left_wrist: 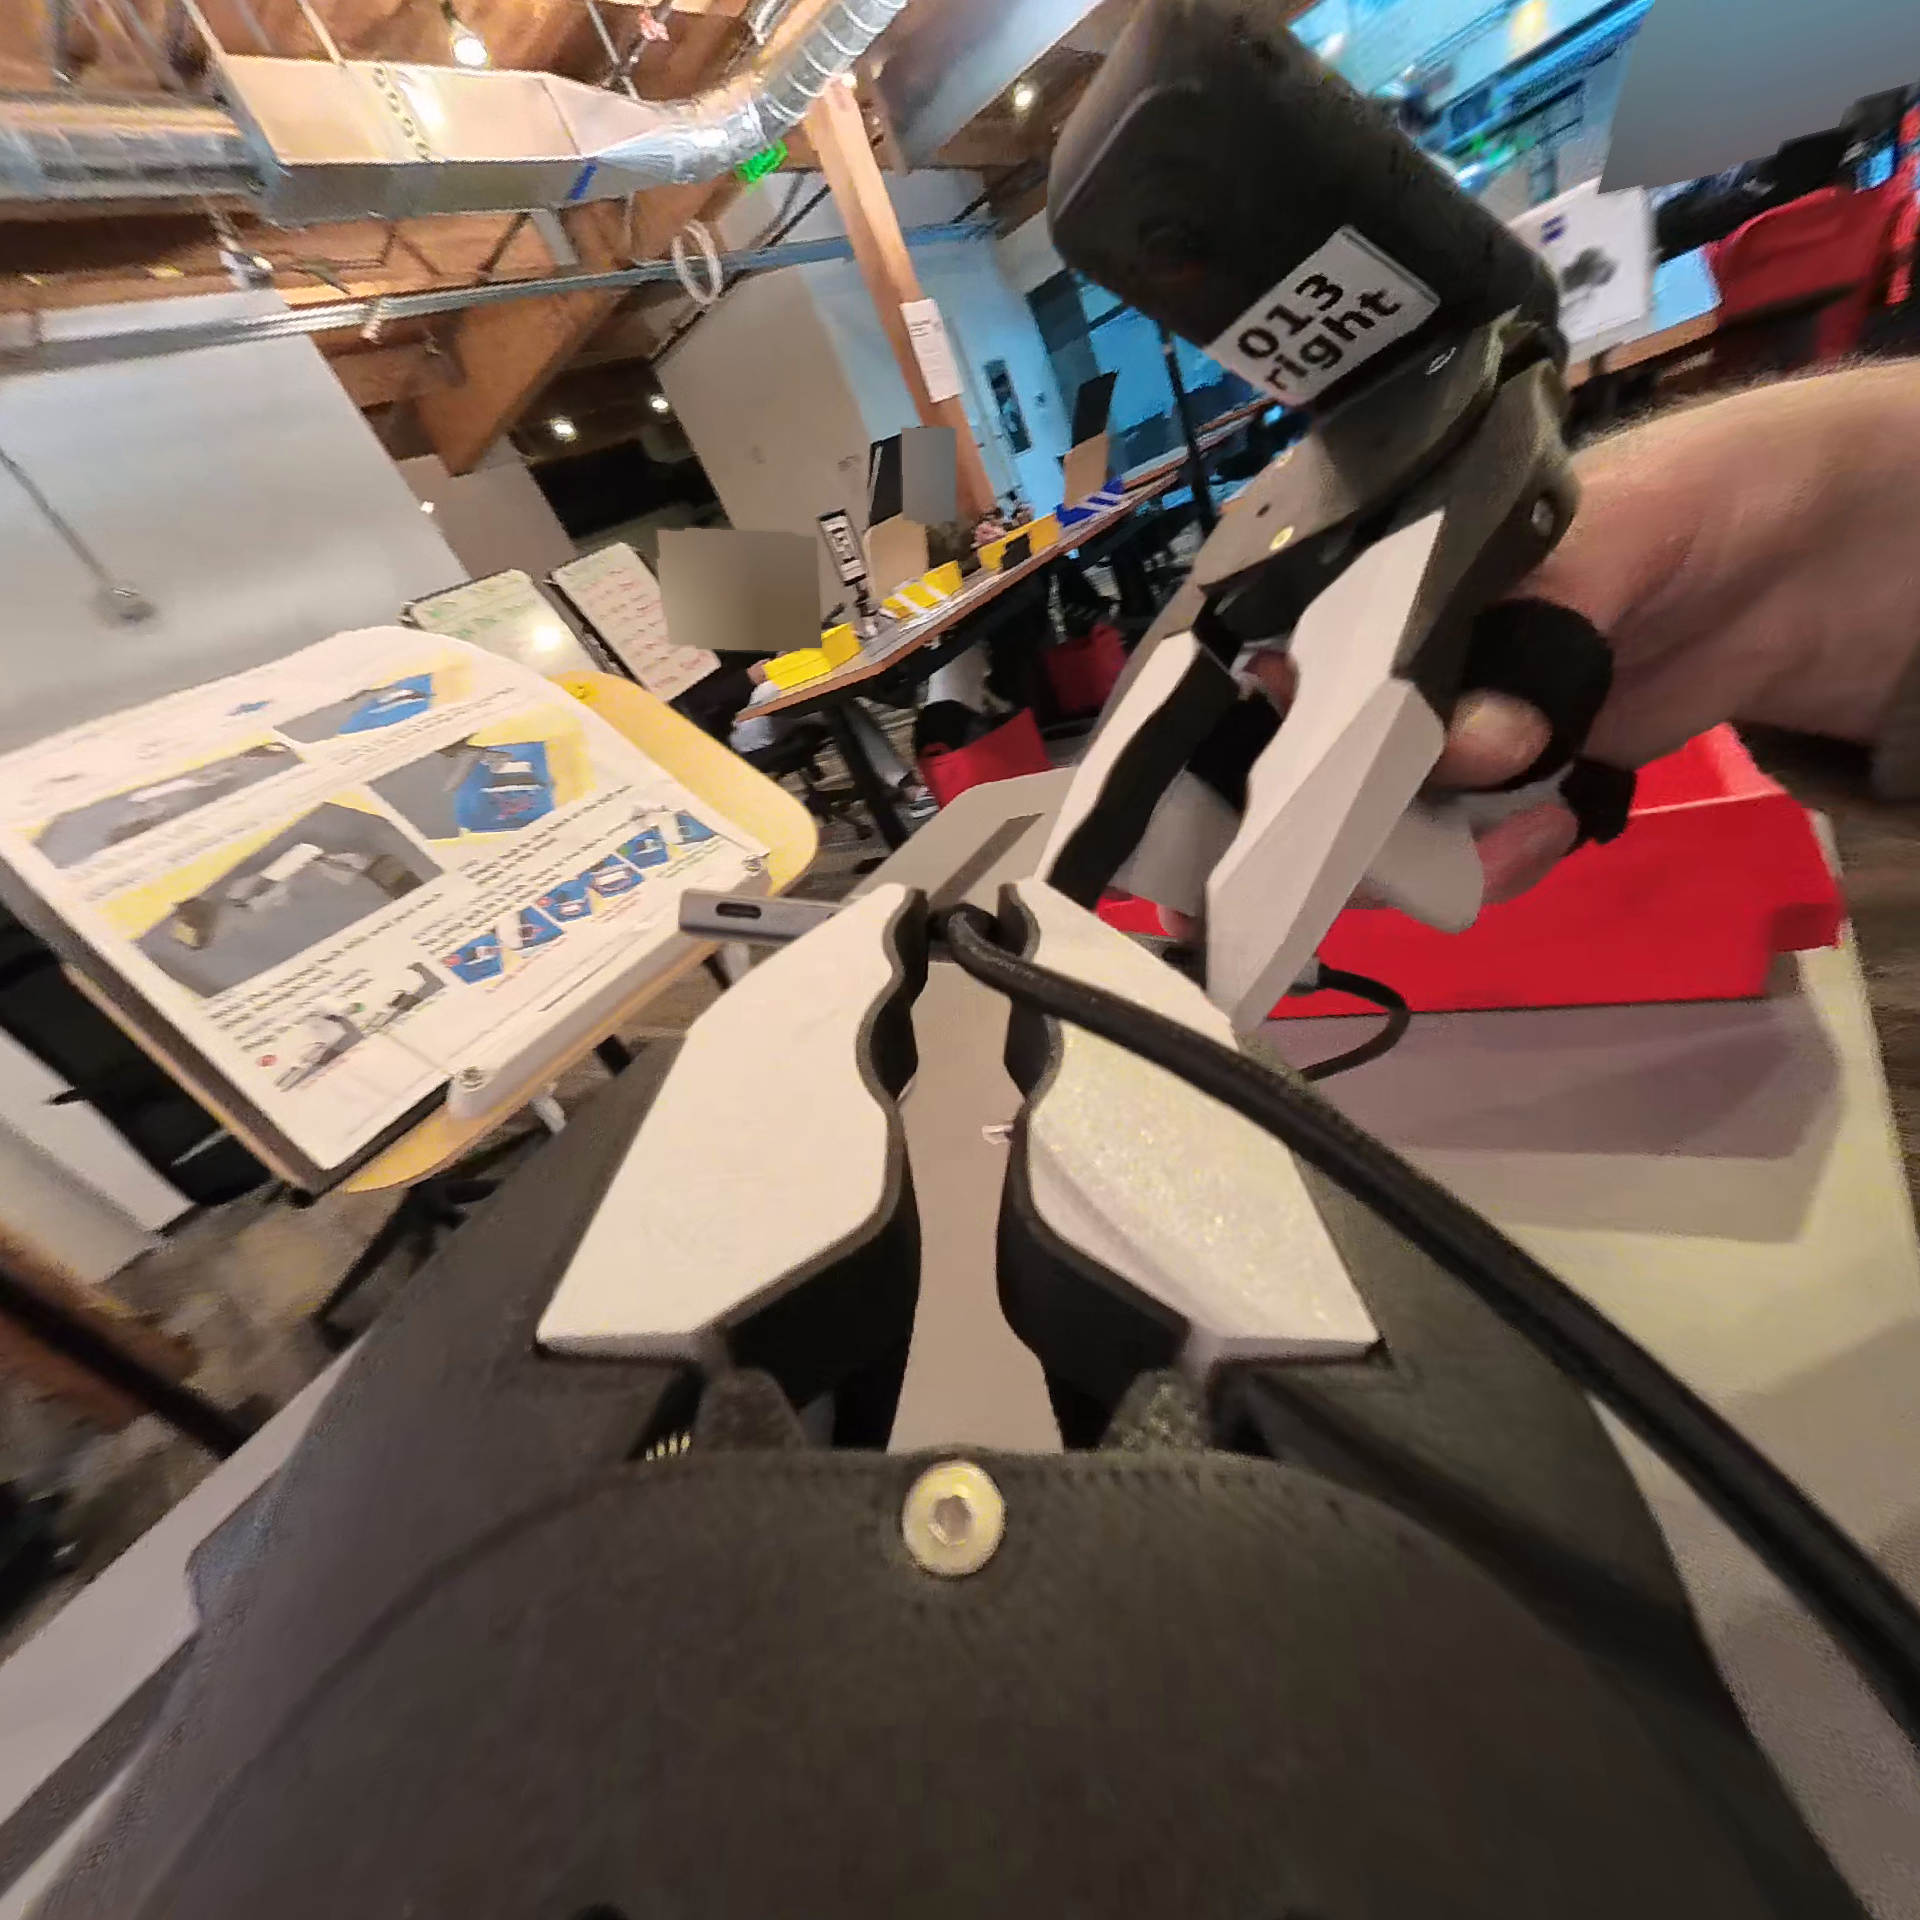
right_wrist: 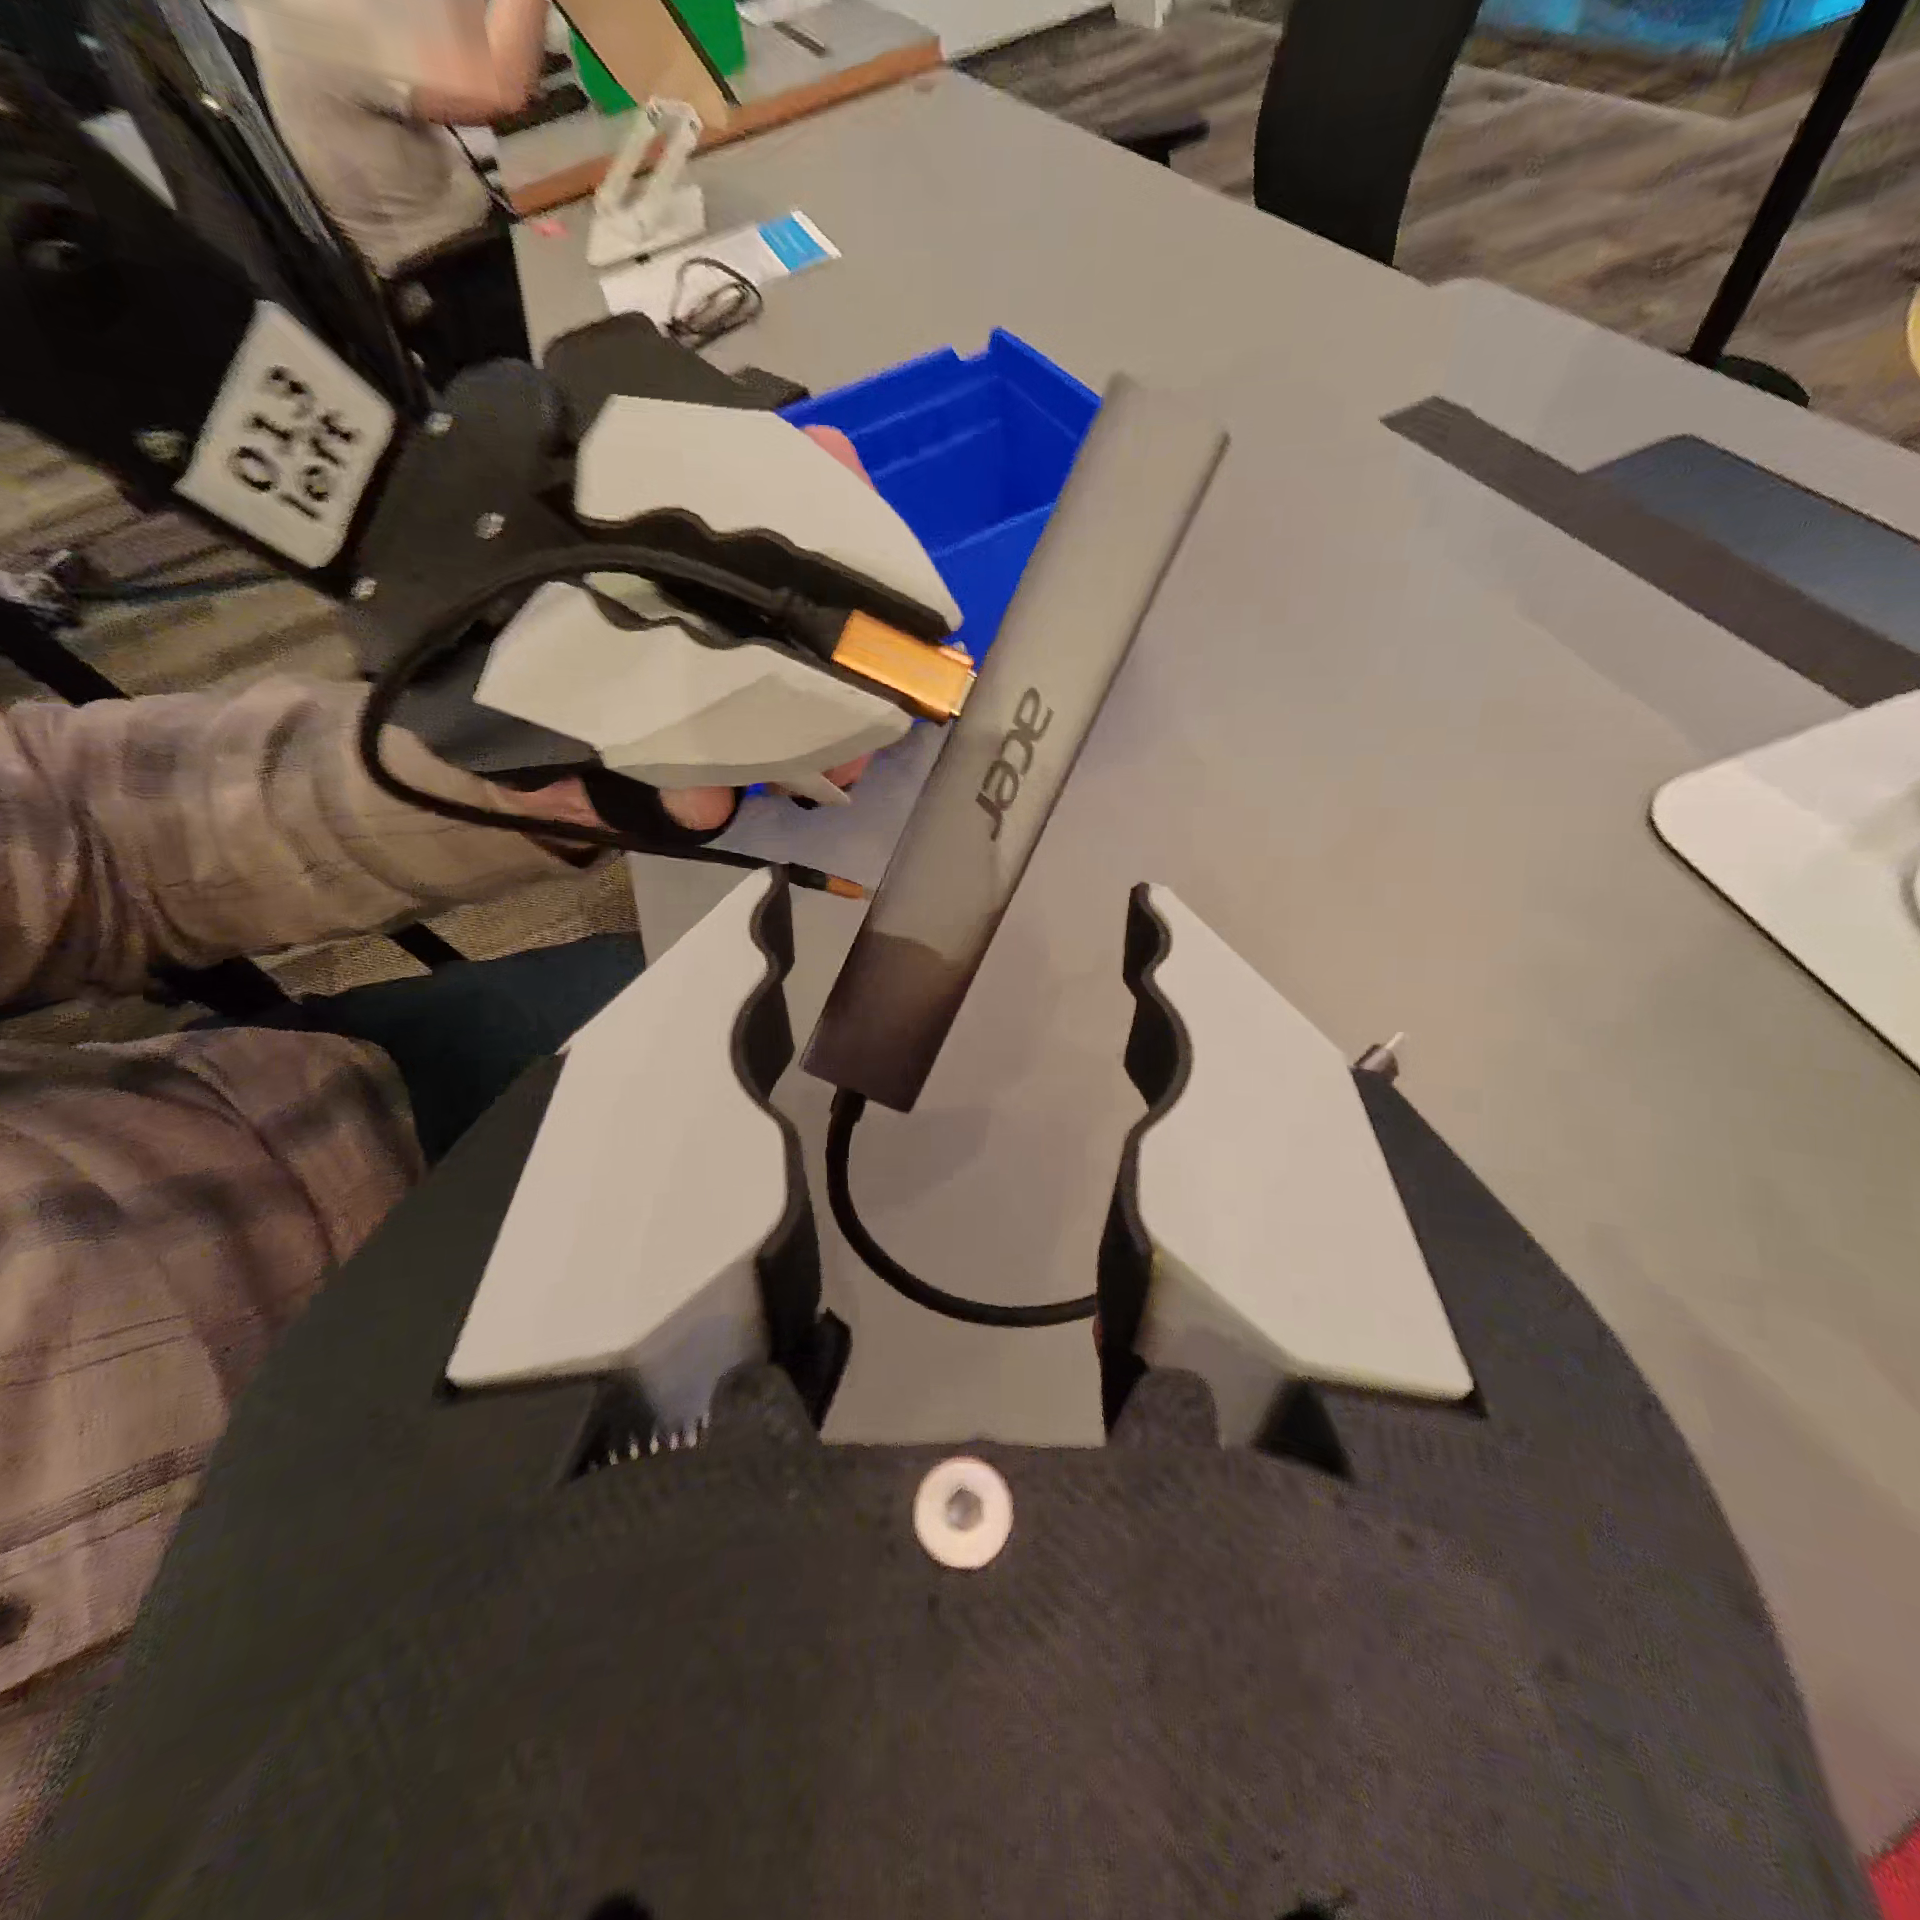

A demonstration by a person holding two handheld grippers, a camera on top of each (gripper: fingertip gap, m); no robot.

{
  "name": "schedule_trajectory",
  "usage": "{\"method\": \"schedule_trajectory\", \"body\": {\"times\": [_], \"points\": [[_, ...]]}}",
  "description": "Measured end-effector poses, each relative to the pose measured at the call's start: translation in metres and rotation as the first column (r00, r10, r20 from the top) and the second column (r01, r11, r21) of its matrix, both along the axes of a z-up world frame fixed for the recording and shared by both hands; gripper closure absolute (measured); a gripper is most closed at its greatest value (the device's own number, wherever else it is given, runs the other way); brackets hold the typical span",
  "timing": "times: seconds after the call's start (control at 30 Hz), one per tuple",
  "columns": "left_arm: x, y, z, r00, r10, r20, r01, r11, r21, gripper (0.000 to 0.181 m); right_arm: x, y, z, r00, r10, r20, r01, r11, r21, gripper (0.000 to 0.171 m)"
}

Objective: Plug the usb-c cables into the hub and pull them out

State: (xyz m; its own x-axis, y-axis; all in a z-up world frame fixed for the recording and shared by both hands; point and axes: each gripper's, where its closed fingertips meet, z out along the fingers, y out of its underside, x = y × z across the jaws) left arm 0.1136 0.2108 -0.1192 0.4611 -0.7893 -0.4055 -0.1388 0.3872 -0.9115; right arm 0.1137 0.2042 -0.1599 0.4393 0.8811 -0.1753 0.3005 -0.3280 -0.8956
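1. The left gripper [left_wrist: 961,920] has its white fingers [left_wrist: 769,1122] pinched almost together on a black usb-c cable [left_wrist: 1351,1153], which trails back toward 4 o'clock in the left wrist view.
2. From the right wrist view, that cable ends in an orange-copper plug [right_wrist: 902,665] sticking out past the fingertips, its tip touching or just at the long edge of the hub [right_wrist: 1023,727] (whether it is seated in a port cannot be told).
3. The hub is a slim dark grey bar lying on the grey table [right_wrist: 1403,831], slanted from 7 o'clock up to 1 o'clock, with its own short black lead [right_wrist: 914,1262] curling out of the near end.
4. The right gripper [right_wrist: 956,914] is spread wide, its fingers [right_wrist: 644,1164] standing either side of the hub's near end and gripping nothing.
5. A second copper-tipped plug [right_wrist: 836,885] sits at the hub's edge near 9 o'clock of the bar.
6. A blue bin [right_wrist: 956,468] stands behind the left gripper at 12 o'clock; a red bin [left_wrist: 1621,894] shows at 3 o'clock in the left wrist view, and an illustrated instruction sheet [left_wrist: 343,842] on a stand at 9 o'clock.
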Motion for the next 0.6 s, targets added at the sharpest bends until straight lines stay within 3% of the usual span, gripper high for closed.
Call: {"method": "schedule_trajectory", "body": {"times": [0.13,0.3,0.6], "points": [[0.002,0.003,-0.001,0.997,0.076,-0.003,-0.076,0.996,0.057,0.169,-0.007,0.011,-0.01,1.0,-0.009,0.011,0.009,1.0,-0.026,0.122],[0.009,0.0,-0.008,0.993,0.106,-0.044,-0.1,0.988,0.115,0.169,-0.017,0.015,-0.013,1.0,-0.009,-0.02,0.009,1.0,-0.012,0.151],[0.012,0.002,-0.021,0.987,0.127,-0.1,-0.111,0.982,0.154,0.168,-0.013,0.024,-0.028,0.996,-0.022,0.092,0.018,0.999,0.044,0.156]]}}
